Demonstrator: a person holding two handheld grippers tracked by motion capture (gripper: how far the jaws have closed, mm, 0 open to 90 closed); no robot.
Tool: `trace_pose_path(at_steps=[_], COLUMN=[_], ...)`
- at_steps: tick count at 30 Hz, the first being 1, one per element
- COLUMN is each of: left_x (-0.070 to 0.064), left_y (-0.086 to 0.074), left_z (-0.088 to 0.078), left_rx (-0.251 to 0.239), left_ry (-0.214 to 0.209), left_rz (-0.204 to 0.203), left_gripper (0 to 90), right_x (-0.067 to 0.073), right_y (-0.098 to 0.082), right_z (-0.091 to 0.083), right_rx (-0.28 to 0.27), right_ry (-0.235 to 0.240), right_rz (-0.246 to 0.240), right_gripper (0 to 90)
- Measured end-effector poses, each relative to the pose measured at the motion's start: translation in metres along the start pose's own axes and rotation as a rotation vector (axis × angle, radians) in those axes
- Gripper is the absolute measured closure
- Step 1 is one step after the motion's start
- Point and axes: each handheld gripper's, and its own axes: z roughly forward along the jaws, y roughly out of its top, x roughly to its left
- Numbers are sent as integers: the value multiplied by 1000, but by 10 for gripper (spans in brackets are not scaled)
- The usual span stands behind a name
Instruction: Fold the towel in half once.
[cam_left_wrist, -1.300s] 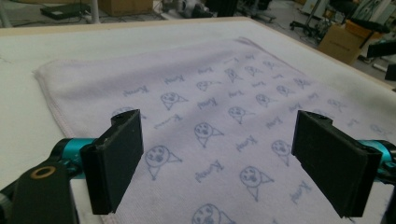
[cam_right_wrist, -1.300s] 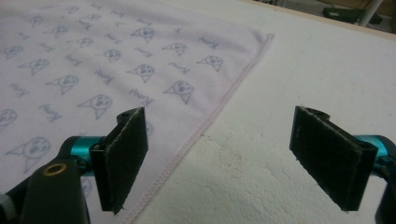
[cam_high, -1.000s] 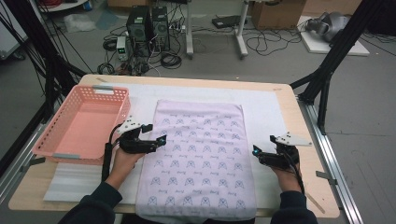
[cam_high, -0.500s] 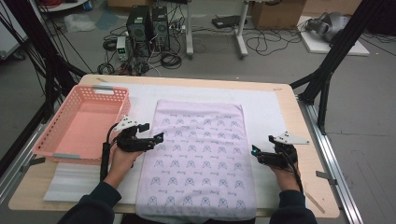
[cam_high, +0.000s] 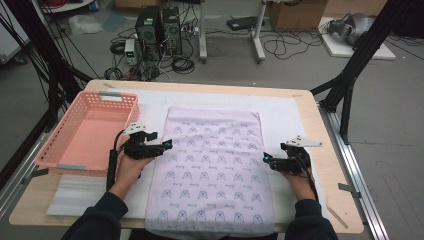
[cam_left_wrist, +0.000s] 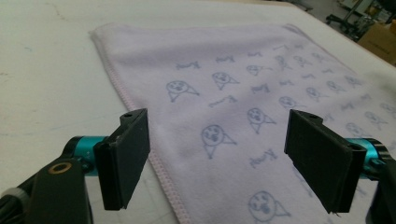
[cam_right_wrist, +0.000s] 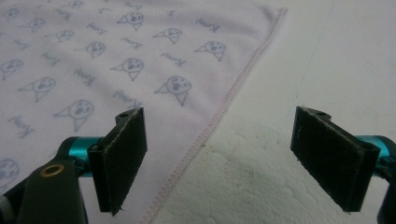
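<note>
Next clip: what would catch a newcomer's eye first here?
A pale lilac towel printed with little faces lies spread flat mid-table on a white mat. The left gripper and right gripper, both open, sit at its long side edges. An empty pink basket stands at the table's left.

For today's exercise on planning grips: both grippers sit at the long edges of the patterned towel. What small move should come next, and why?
Probably lower both grippers onto the towel's side hems and close. The left gripper, its jaws just closing slightly, and the right gripper stand open astride the hems, gripping nothing.
</note>
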Motion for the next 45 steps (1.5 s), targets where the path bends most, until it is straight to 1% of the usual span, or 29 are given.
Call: trace_pose_path(at_steps=[2, 3, 5, 7, 8, 10, 12, 15, 16, 17, 19, 22, 23, 24, 25, 27, 28, 29, 30, 31, 32, 33, 35, 37, 38, 40, 41, 43, 45], left_x=[5, 6, 7, 7, 7, 8, 11, 19, 22, 25, 29, 28, 27, 25, 24, 24, 24, 24, 24, 22, 21, 20, 21, 22, 21, 21, 21, 22, 20], left_y=[3, 5, 10, 14, 16, 21, 25, 30, 30, 30, 28, 27, 27, 26, 26, 26, 26, 26, 26, 26, 26, 26, 27, 29, 32, 36, 37, 38, 39], left_z=[3, 5, 10, 15, 19, 26, 33, 44, 46, 49, 56, 59, 59, 59, 60, 59, 58, 58, 57, 58, 58, 58, 58, 56, 55, 51, 50, 47, 40], left_rx=[17, 19, 29, 34, 49, 73, 88, 110, 109, 138, 166, 170, 175, 187, 189, 187, 194, 189, 190, 193, 201, 193, 184, 146, 114, 60, 45, 36, 21], left_ry=[1, 14, 14, 20, 23, 54, 93, 146, 146, 159, 181, 192, 200, 218, 233, 243, 242, 234, 207, 201, 208, 214, 208, 213, 212, 209, 208, 183, 160], left_rz=[-15, -12, -16, 2, 7, 12, 32, 13, 4, -1, -12, 7, 38, 85, 112, 113, 118, 110, 102, 101, 116, 104, 54, 25, 11, -14, -24, -45, -42], left_gripper=[227, 230, 235, 236, 231, 234, 245, 265, 273, 280, 293, 334, 345, 396, 437, 505, 557, 621, 731, 836, 857, 863, 867, 869, 869, 870, 870, 870, 869], right_x=[-2, -4, -7, -9, -10, -11, -12, -12, -13, -13, -12, -11, -10, -10, -9, -7, -6, -5, -3, -1, 1, 2, 3, 2, 0, -4, -6, -7, -7], right_y=[3, 5, 11, 18, 22, 30, 38, 47, 49, 51, 53, 52, 51, 51, 52, 53, 53, 54, 54, 55, 55, 55, 56, 56, 57, 60, 61, 62, 61], right_z=[4, 6, 12, 19, 23, 32, 41, 53, 58, 63, 72, 85, 88, 89, 90, 90, 89, 89, 88, 88, 88, 88, 88, 87, 86, 80, 78, 73, 67], right_rx=[11, 14, 18, 26, 34, 56, 84, 106, 119, 135, 148, 180, 188, 177, 176, 180, 180, 180, 186, 184, 188, 189, 191, 184, 164, 99, 75, 65, 41], right_ry=[7, 3, 4, 7, 8, 12, 4, -1, -7, -11, -15, -30, -40, -51, -64, -83, -79, -71, -58, -52, -40, -25, -34, -58, -66, -65, -64, -55, -41], right_rz=[10, 13, 31, 50, 47, 43, 32, 36, 36, 41, 45, 49, 55, 44, 48, 35, 29, 16, 12, 8, 4, 8, -5, -25, -31, -2, 5, 12, 13], right_gripper=[174, 174, 174, 174, 174, 174, 174, 175, 175, 177, 182, 231, 238, 260, 288, 386, 449, 533, 620, 691, 799, 823, 845, 849, 849, 849, 849, 849, 849])
